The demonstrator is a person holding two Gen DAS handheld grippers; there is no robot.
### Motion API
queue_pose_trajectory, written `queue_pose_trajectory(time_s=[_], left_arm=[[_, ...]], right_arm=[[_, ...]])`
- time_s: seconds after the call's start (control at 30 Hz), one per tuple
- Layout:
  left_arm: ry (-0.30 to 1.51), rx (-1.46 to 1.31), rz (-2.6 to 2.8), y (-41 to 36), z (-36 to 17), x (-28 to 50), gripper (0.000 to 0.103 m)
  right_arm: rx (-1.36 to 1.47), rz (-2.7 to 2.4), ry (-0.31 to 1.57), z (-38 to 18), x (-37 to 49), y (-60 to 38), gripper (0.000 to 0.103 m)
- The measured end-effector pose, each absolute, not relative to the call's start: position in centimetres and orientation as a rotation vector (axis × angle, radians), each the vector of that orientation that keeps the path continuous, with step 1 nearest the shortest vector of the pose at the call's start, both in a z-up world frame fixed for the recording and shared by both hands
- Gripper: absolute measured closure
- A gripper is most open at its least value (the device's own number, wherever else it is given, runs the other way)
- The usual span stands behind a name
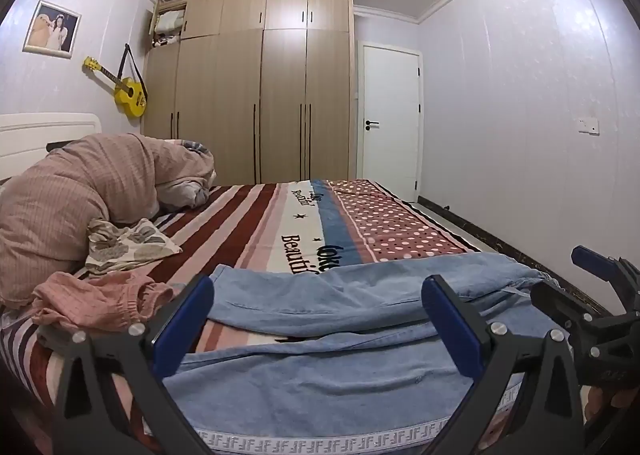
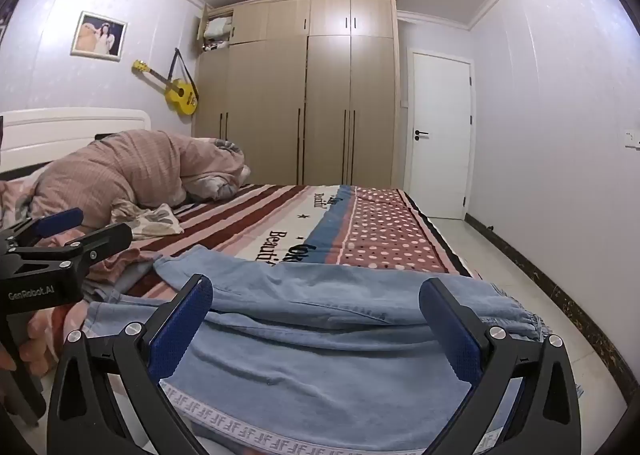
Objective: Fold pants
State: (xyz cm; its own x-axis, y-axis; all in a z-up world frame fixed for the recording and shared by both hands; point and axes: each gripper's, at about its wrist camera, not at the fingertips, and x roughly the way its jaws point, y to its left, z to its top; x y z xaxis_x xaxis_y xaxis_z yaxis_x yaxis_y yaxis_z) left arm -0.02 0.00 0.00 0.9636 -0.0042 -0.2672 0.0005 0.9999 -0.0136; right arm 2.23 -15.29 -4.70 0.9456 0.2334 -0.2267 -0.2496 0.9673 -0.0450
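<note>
Striped bedspread (image 1: 248, 223) fills my view — soft blue denim pants (image 1: 320, 335) lie rumpled across its near edge. My left gripper (image 1: 318, 319) and right gripper (image 2: 316, 319) gape wide over them, gripping nothing.

Soft matt denim-look cloth pants (image 1: 320, 375), woven bedspread (image 1: 256, 223), matt wood-grain wardrobe (image 1: 260, 95).

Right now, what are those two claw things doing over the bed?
A person is holding a gripper in each hand to fold the light blue pants spread on the striped bedspread. The left gripper and right gripper both hover over the pants, near the patterned waistband, with jaws wide open. Nothing is grabbed yet, so folding has not started. A pink garment lies beside them.
</note>
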Motion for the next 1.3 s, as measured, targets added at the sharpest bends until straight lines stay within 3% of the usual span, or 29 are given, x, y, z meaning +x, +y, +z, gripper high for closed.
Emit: queue_pose_trajectory(time_s=[1.3], left_arm=[[0.28, -0.025, -0.007, 0.05, -0.53, 0.41, 0.001]], right_arm=[[-0.053, 0.239, 0.244, -4.86, 2.46, -15.85, 0.001]])
